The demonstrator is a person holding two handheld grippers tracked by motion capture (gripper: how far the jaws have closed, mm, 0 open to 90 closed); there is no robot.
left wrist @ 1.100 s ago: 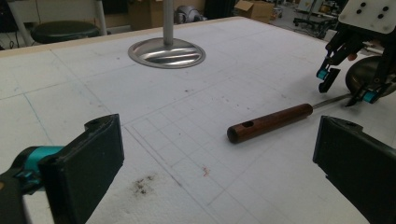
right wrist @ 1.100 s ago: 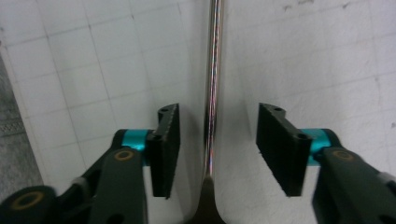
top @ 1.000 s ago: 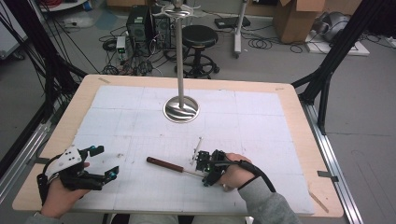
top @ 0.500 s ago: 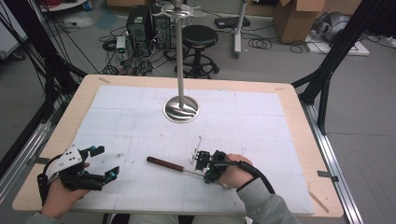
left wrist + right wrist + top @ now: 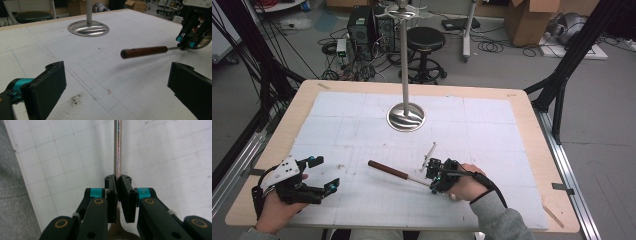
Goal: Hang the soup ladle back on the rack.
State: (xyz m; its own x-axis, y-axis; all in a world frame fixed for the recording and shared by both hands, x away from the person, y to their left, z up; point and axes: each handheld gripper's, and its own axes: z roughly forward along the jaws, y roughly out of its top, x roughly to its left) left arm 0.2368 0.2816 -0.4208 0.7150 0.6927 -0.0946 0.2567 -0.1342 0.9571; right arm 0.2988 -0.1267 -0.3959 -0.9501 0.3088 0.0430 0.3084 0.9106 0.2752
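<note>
A utensil with a brown wooden handle (image 5: 387,170) and a thin metal shaft (image 5: 117,147) lies across the near middle of the white mat. My right gripper (image 5: 433,178) has just been closing and is now shut on the shaft (image 5: 417,179), with both pads pressed against it (image 5: 117,180). In the left gripper view the handle (image 5: 143,52) hangs slightly above the mat and casts a shadow, and the right gripper (image 5: 186,45) holds its far end. My left gripper (image 5: 325,173) rests at the near left, open with nothing between its fingers (image 5: 115,75).
A tall metal stand rises from a round base (image 5: 406,117) at the mat's middle back, with hooks at its top (image 5: 404,7). A thin metal piece (image 5: 429,153) sticks out just beyond the right gripper. The wooden table edge (image 5: 532,120) frames the mat.
The right hand has shifted very slightly at the utensil's shaft. The utensil, the stand and the left gripper stay where they were.
</note>
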